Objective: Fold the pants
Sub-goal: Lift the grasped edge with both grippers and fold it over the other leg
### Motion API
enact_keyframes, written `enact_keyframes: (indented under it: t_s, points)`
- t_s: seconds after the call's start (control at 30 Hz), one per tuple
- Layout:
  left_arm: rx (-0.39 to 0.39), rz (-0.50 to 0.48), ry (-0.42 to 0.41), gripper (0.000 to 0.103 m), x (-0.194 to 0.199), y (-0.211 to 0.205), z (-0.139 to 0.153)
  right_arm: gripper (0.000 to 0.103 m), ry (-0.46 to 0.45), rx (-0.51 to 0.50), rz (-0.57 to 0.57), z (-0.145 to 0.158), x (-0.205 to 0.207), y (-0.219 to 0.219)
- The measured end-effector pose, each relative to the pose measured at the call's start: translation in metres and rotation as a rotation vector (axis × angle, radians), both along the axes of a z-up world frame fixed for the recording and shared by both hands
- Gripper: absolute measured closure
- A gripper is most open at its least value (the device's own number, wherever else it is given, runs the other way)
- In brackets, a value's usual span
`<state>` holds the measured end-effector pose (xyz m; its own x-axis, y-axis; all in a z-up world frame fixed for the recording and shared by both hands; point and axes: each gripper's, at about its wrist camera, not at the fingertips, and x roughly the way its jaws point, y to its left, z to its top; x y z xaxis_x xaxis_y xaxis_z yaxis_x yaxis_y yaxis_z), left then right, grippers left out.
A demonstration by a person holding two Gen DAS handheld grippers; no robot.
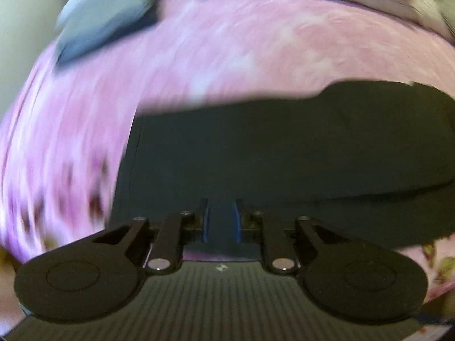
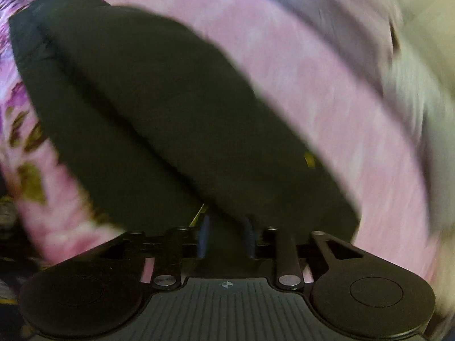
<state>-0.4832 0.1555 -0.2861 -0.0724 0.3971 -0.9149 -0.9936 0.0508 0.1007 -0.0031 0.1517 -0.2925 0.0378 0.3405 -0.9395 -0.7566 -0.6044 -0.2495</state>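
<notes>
Dark pants (image 1: 284, 153) lie spread over a pink floral bed cover (image 1: 199, 56); both views are blurred by motion. In the left wrist view my left gripper (image 1: 221, 218) is shut on an edge of the pants, dark cloth pinched between its blue pads (image 1: 205, 221). In the right wrist view the pants (image 2: 159, 119) stretch away up and to the left in a long folded band. My right gripper (image 2: 226, 236) is shut on the near end of the pants, cloth filling the gap between its fingers (image 2: 204, 236). A small yellow tag (image 2: 310, 159) shows on the fabric.
A blue-grey cloth (image 1: 105, 28) lies at the far left of the bed cover. Grey and pale bedding (image 2: 355, 45) is piled at the far right, against a pale wall (image 2: 426, 14). Pink cover (image 2: 327, 108) lies bare beside the pants.
</notes>
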Motion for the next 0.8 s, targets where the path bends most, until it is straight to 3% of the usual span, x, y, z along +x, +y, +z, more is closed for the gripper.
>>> enact_keyframes:
  t_s: [0.03, 0.1, 0.4, 0.53, 0.8]
  points:
    - [-0.014, 0.070, -0.022, 0.077, -0.004, -0.015, -0.002, 0.064, 0.016, -0.014, -0.080, -0.002, 0.006, -0.008]
    - [-0.018, 0.193, -0.082, 0.074, -0.011, -0.037, -0.003, 0.057, 0.088, -0.010, -0.256, -0.002, 0.020, -0.014]
    - [0.097, 0.505, -0.361, 0.053, -0.035, -0.044, -0.007, 0.054, 0.638, 0.061, -1.064, -0.010, 0.122, 0.002]
    - [0.137, 0.627, -0.455, 0.051, -0.059, -0.028, -0.023, 0.054, 0.796, 0.080, -1.213, -0.023, 0.148, 0.006]
    - [0.175, 0.842, -0.532, 0.051, -0.109, 0.012, -0.073, 0.054, 0.960, 0.138, -1.361, -0.048, 0.184, 0.001]
